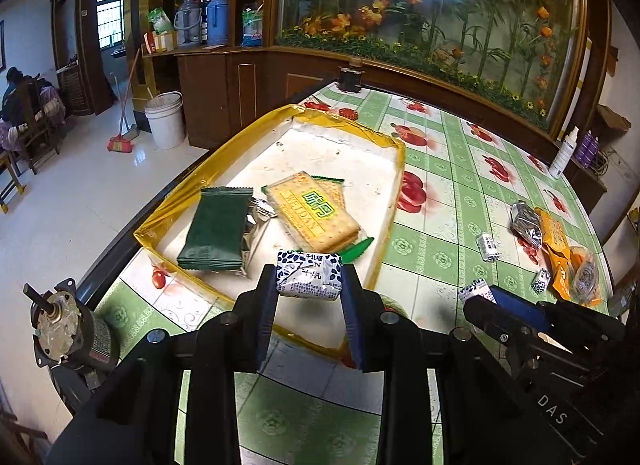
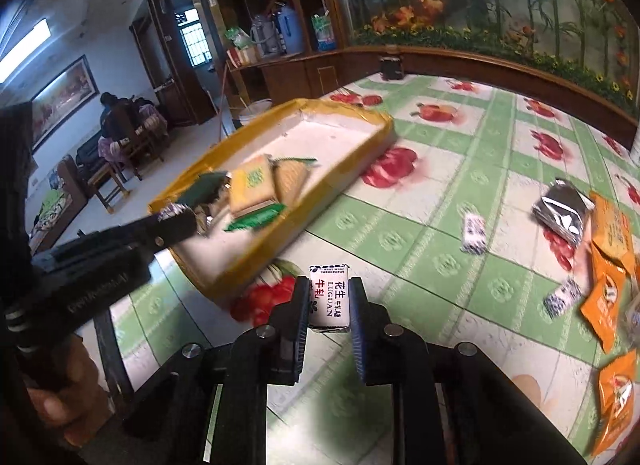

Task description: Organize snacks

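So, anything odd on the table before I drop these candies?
Yes: an electric motor sits at the table's near left corner, no snack. The tray has rough, tape-wrapped walls. Snacks lie scattered on the right, unsorted.

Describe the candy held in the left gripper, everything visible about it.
The candy is a small blocky piece in crinkled white wrapper with a dark blue leaf pattern and printed Chinese characters. It lies sideways, clamped at its two ends between the fingers of the left gripper, which is shut on it. It is held off the surface, over the near end of the yellow-edged tray. Nothing else touches it.
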Demonstrator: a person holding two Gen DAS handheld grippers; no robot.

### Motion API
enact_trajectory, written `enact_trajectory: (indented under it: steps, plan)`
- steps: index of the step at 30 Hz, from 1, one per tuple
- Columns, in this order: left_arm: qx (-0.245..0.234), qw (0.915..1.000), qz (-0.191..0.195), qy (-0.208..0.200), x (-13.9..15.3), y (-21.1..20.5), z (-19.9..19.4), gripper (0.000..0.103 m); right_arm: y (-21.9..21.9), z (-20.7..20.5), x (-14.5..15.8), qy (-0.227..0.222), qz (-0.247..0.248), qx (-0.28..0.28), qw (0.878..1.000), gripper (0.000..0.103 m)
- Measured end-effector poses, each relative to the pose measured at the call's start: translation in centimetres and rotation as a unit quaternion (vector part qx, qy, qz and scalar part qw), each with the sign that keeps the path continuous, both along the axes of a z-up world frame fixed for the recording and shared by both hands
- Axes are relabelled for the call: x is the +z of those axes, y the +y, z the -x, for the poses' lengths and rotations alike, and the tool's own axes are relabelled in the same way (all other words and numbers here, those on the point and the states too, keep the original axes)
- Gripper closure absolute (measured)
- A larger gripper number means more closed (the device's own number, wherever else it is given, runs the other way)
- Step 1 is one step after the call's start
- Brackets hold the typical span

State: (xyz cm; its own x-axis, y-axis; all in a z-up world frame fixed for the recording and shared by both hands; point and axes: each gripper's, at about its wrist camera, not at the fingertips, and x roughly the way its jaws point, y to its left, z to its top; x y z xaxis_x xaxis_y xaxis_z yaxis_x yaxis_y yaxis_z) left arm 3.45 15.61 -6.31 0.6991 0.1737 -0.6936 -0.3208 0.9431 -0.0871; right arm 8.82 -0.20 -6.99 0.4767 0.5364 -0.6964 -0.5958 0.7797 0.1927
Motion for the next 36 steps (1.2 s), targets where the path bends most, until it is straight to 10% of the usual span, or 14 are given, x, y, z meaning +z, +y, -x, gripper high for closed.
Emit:
enact_trajectory:
  steps: [28, 36]
  plan:
    - [0.013, 0.9982, 0.036, 0.045, -2.6, 4.8, -5.5, 0.073, 10.4, -9.1, -0.1, 0.020, -0.043, 0.024, 0.999, 0.079]
    - [0.044, 0.9986, 0.016, 0.025, -1.3, 5.1, -3.9, 0.039, 8.2, -8.1, 0.5, 0.019, -0.053, 0.011, 0.998, 0.064]
